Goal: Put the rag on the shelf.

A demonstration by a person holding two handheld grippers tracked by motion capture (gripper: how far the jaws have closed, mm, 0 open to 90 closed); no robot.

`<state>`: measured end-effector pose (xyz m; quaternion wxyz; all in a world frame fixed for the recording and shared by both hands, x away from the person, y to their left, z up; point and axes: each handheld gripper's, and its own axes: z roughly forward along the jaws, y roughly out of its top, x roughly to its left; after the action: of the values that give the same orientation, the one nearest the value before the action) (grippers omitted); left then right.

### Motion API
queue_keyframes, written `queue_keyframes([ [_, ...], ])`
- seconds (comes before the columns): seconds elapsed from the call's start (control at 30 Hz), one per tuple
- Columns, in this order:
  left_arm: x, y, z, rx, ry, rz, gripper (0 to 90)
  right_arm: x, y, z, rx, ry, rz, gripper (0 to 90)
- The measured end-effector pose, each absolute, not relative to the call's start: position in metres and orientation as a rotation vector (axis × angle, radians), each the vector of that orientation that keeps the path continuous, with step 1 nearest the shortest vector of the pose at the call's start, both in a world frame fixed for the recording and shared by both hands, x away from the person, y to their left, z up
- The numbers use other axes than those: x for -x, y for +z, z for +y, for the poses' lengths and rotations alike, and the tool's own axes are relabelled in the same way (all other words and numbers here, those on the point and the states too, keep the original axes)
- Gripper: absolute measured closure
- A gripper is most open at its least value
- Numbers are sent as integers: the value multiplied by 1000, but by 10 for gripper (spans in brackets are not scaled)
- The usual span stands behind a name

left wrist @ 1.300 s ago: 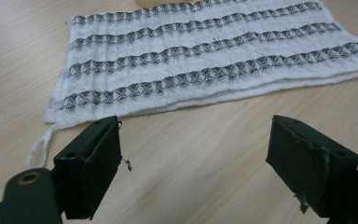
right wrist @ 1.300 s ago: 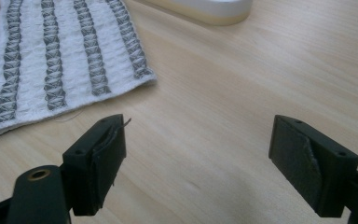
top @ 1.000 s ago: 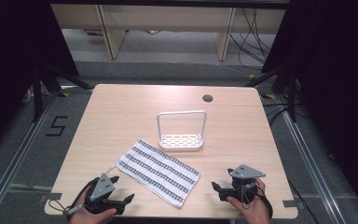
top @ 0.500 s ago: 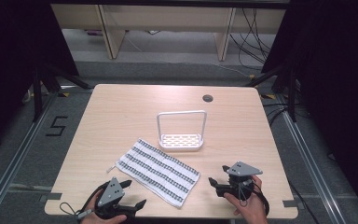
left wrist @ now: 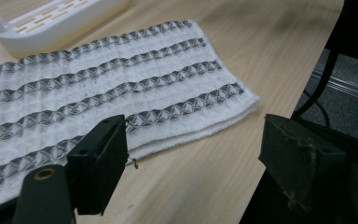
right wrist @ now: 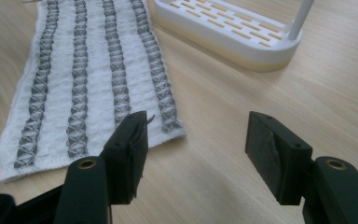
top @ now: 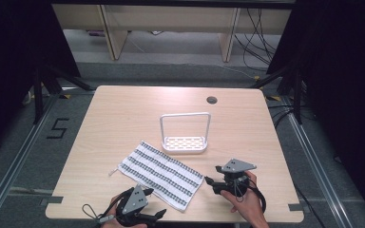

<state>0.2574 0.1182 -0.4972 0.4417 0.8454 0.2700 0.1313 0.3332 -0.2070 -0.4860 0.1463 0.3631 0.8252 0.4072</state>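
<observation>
While both grippers' jaws narrow, empty, the white grey-striped waffle cloth (top: 160, 173) lies flat between left gripper (top: 158, 214) and right gripper (top: 209, 183); approach step, next each must pinch a near corner

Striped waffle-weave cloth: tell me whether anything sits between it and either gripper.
Nothing visible does. The white, grey-striped waffle-weave cloth lies flat on the bare wooden table. The left gripper and right gripper hang just short of its near edge, jaws apart, having just been closing.
</observation>
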Motion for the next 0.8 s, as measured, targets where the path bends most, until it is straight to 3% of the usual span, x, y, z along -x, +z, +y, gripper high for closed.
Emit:
queue_keyframes([
  [0.8, -271, -507, 64, -2177, 251, 576, 355, -350, -490, -177, -974, 1065, 2463, 476],
])
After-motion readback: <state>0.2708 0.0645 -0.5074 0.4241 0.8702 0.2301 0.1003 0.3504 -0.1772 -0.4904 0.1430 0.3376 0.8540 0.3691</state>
